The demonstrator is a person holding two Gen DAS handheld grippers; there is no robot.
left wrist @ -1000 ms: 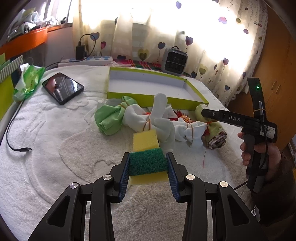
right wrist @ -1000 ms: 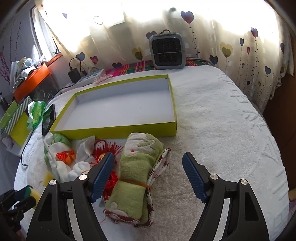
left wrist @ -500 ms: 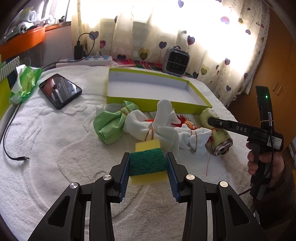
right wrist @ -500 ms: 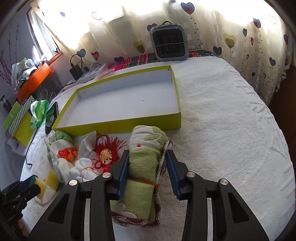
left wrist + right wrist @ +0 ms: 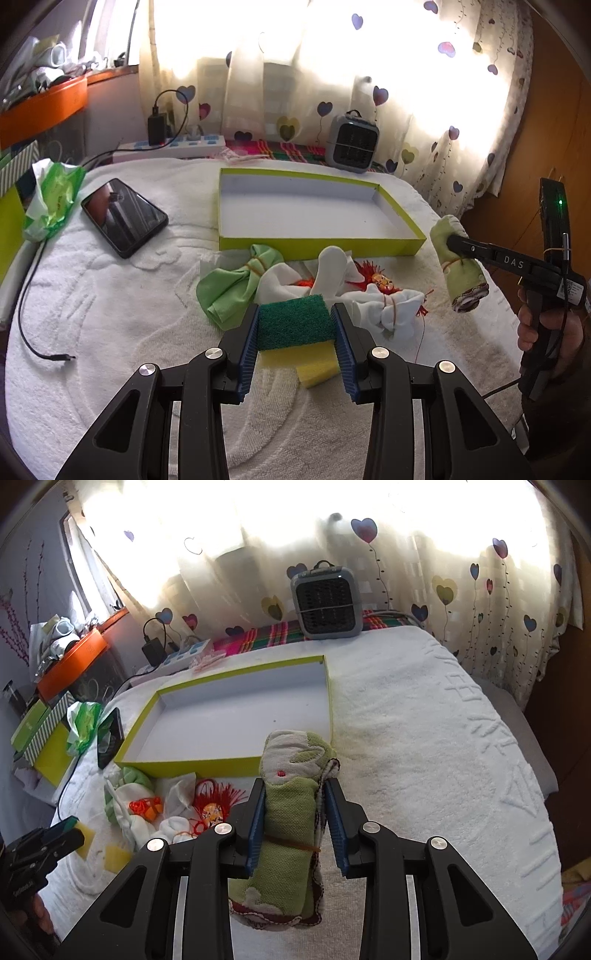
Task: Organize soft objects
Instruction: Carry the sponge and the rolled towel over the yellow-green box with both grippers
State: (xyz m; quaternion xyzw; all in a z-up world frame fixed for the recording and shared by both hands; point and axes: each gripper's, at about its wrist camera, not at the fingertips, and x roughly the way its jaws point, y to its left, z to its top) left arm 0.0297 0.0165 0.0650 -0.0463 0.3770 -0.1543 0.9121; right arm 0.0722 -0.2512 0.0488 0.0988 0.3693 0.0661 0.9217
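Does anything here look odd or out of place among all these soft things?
Yes: a phone and a loose charging cable lie on the white towel beside the cloth bundles, hard items among soft ones. The green tray holds nothing.

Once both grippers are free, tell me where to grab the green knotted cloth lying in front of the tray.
Grip the green knotted cloth at its rubber-banded waist, coming from above with the jaws across the band. There the fabric is cinched narrow and firm; the flared ends on both sides would probably slip or unfold.
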